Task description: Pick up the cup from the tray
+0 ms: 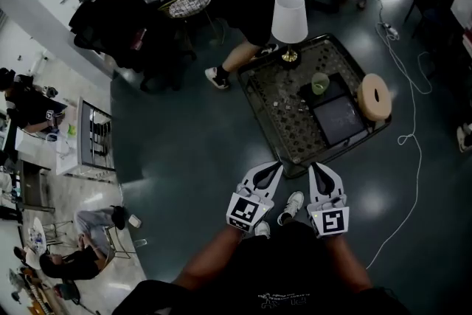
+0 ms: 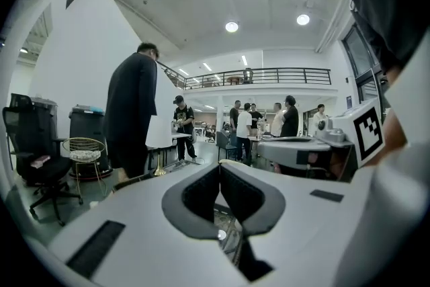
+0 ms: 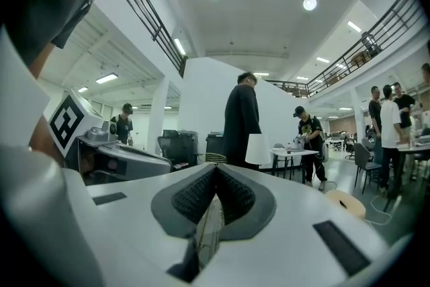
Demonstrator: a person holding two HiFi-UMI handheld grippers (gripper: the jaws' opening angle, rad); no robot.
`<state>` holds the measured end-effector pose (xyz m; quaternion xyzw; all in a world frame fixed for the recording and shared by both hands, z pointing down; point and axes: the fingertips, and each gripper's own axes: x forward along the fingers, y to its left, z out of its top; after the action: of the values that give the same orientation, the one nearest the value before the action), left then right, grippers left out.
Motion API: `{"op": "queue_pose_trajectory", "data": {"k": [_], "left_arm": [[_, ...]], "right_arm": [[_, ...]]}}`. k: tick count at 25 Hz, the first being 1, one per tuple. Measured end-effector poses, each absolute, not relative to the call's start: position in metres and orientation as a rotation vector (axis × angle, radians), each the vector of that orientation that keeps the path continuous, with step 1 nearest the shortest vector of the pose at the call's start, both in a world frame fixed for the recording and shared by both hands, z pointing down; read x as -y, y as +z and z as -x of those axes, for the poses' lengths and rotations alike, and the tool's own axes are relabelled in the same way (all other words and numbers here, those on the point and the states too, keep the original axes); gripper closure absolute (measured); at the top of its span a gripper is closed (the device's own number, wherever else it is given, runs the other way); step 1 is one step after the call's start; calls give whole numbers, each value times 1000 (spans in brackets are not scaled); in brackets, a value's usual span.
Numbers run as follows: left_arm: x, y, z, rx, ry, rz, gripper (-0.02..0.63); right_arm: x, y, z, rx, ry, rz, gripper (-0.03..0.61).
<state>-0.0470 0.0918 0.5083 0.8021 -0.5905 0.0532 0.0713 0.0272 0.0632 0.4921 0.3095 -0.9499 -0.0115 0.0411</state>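
In the head view a small green cup (image 1: 320, 82) stands on a dark tray (image 1: 339, 118) on the right half of a low table with a patterned top (image 1: 284, 114). My left gripper (image 1: 278, 167) and right gripper (image 1: 313, 167) hover side by side just short of the table's near edge, pointing at it. Both are shut with nothing between their jaws. In the left gripper view the left gripper (image 2: 220, 165) has its tips meeting. The right gripper (image 3: 215, 168) looks the same in its own view. Neither gripper view shows the cup.
A lamp with a white shade (image 1: 289, 17) stands at the table's far edge, and a tan ring (image 1: 375, 96) lies right of the tray. A person (image 1: 240, 48) stands beyond the table. A black chair (image 1: 118, 7), a wire stool (image 1: 186, 5) and floor cables (image 1: 405, 77) lie around.
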Motion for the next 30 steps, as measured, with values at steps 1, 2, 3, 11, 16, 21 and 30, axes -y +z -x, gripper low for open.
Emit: {"op": "queue_pose_trajectory", "data": {"k": [1,2,3,11,16,21,30], "left_arm": [[-85,510,46,1776,169,-2409,603],[-77,511,45,1776,178,-2406,603],[-70,513,45,1776,187,-2405,603],[-22,506,31,1795,291,-2444,603],[-2,504,22,1795,284,-2451,603],[16,505,21,1789,289,-2455,603],[47,510,24,1731,284,-2484,603]], "right_arm": [[-55,492,-28,2908,-25,-951,569],[-48,493,-29,2917,-17,-951,569],[-42,494,-29,2934,-12,-951,569],[3,495,-32,2973,12,-917,569],[22,492,-35,3001,22,-924,569],[38,494,-40,3008,21,-931,569],[67,497,-40,2955,35,-969,569]]}}
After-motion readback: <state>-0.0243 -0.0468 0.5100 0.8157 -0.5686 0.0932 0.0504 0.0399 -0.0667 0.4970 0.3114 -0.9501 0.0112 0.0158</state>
